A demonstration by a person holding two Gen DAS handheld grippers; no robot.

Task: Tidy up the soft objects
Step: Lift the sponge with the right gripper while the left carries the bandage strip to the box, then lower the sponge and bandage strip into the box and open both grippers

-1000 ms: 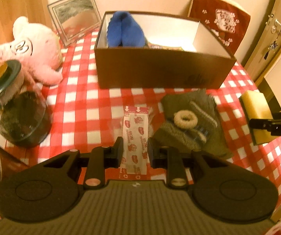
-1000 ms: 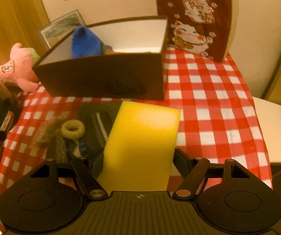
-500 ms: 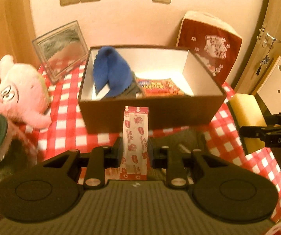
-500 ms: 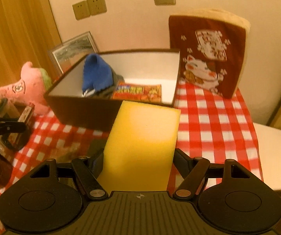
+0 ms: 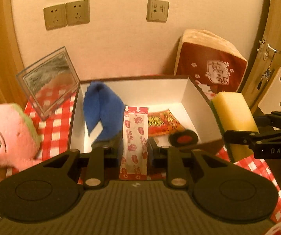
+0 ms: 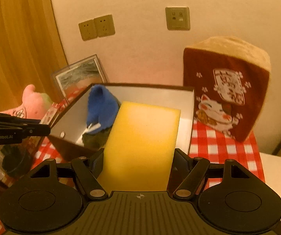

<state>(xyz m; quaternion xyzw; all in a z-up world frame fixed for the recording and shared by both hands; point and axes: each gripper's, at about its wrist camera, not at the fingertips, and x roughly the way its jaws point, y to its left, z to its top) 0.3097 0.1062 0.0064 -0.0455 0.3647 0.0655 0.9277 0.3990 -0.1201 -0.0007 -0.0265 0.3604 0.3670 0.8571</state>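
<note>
Left gripper (image 5: 135, 148): fingers clamped on a flat white-and-red printed sachet (image 5: 134, 141), held above the open brown cardboard box (image 5: 197, 96).
Right gripper (image 6: 138, 156): fingers clamped on a yellow rectangular foam sponge (image 6: 142, 145), over the box's near edge.
In box: crumpled blue fleece cloth (image 5: 101, 113), red-orange printed packet (image 5: 164, 121).
Beside box, on red-checked surface (image 6: 220, 146): pink plush toy (image 5: 5, 135).

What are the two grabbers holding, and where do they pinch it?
The left gripper pinches a bandage packet by its two long edges, low down. The right gripper squeezes a yellow sponge by its two sides near the bottom end.
</note>
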